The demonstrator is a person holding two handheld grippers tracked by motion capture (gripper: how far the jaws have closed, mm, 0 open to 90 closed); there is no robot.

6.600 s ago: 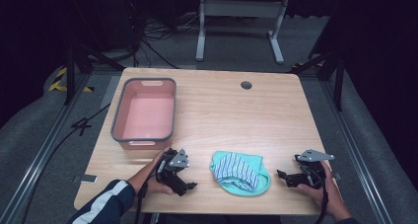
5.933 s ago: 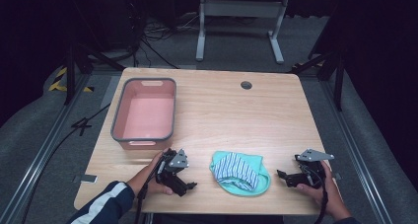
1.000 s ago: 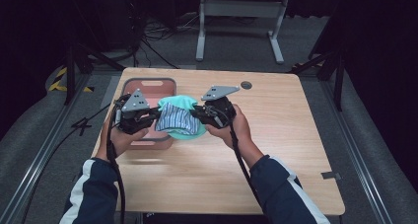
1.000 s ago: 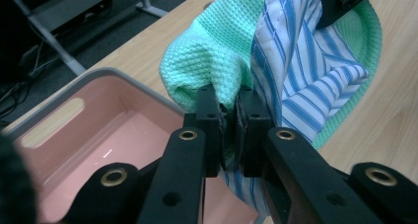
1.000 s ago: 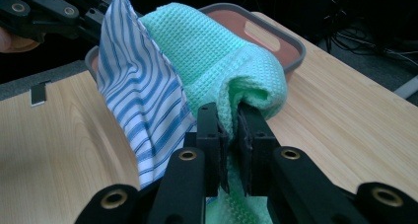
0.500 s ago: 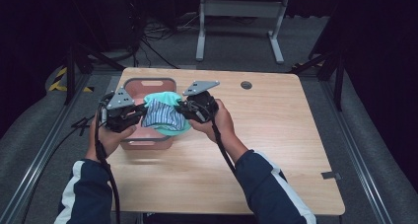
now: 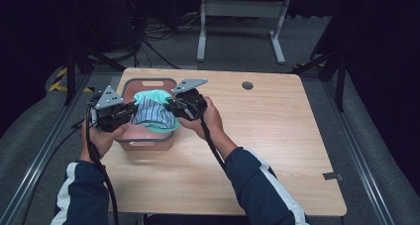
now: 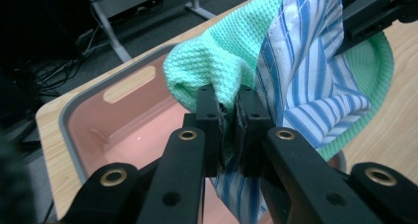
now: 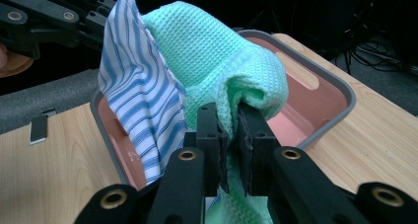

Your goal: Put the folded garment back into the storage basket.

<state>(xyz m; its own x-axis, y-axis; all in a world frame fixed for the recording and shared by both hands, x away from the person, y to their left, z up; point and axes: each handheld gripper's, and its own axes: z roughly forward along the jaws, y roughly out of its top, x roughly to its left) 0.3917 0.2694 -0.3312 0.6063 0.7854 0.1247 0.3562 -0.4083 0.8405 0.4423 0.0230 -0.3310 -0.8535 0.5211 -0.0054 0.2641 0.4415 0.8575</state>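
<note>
at centre left of the high view, we hold the cloth bundle (image 7: 153, 112) between left tool (image 7: 130, 111) and right tool (image 7: 171, 106), above the pink bin (image 7: 148, 141), likely for dropping in. lower centre of each gripper view, our jaws pinch opposite edges, so it hangs level.

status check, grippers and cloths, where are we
Left gripper and right gripper both clamped on cloths. Bundle held over pink bin. Nothing in the way.

Cloths (image 7: 154, 112) lifted off table, carried over pink bin (image 7: 148, 141).
</note>
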